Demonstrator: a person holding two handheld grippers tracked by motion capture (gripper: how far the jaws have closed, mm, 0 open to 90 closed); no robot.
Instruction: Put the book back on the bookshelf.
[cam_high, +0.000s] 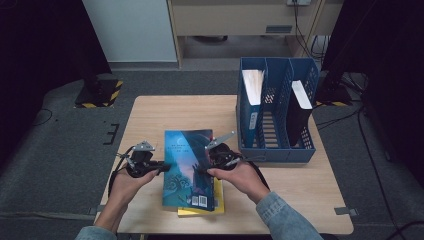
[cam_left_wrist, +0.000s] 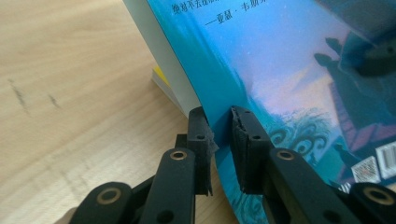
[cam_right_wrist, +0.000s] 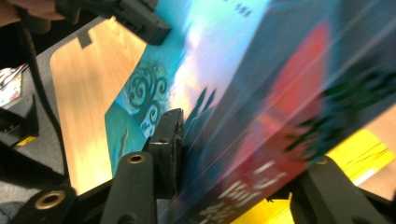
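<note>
Glossy blue book (cam_high: 190, 167) over flat yellow book (cam_high: 218, 200)

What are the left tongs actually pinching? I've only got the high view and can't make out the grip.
Observer: In the left gripper view the left tongs pinch the blue book by its thin cover edge; the white page block seems to sit outside the pads.
Operator: And the right tongs?
Observer: The right gripper view, though blurred, shows the right tongs straddling the book's full thickness at the spine.
Operator: Is it off the yellow one?
Observer: The left gripper view shows its edge tilted up above the yellow book.
</note>
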